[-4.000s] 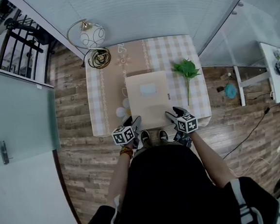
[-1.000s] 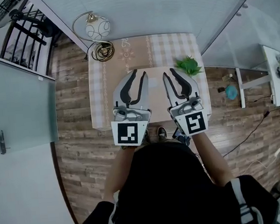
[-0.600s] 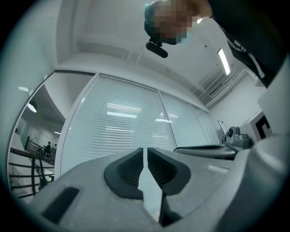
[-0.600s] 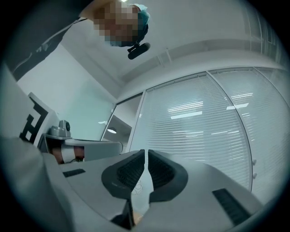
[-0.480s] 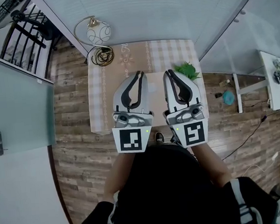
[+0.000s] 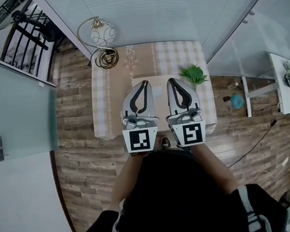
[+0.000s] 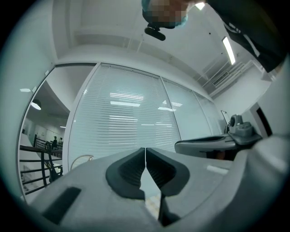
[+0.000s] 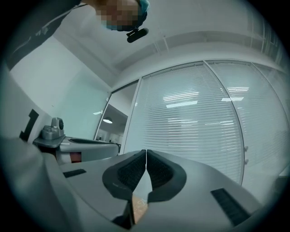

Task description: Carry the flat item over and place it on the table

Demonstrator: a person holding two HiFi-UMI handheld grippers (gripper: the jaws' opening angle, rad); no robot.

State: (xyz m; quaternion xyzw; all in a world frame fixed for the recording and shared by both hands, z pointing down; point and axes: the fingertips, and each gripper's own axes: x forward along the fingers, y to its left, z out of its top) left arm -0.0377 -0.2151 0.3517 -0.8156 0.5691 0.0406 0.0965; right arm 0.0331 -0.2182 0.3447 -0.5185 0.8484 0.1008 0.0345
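The table [image 6: 106, 101] wears a cloth checked in beige and white, with a plain tan band down its middle carrying pale flower motifs. The flat item [image 6: 158, 82] is pale cream. The plant [image 6: 194, 74] is bright green. The left gripper [image 6: 145, 83] and right gripper [image 6: 172, 81] are light grey with black-lined jaws, and each cube is white with black square markers. The floor [image 6: 78, 159] is brown wood planking. The lamp [image 6: 101, 35] has a white globe in a brass-coloured frame.

Held side by side, the left tongs [image 6: 144, 83] and right tongs [image 6: 172, 81] have just closed their jaws, empty.
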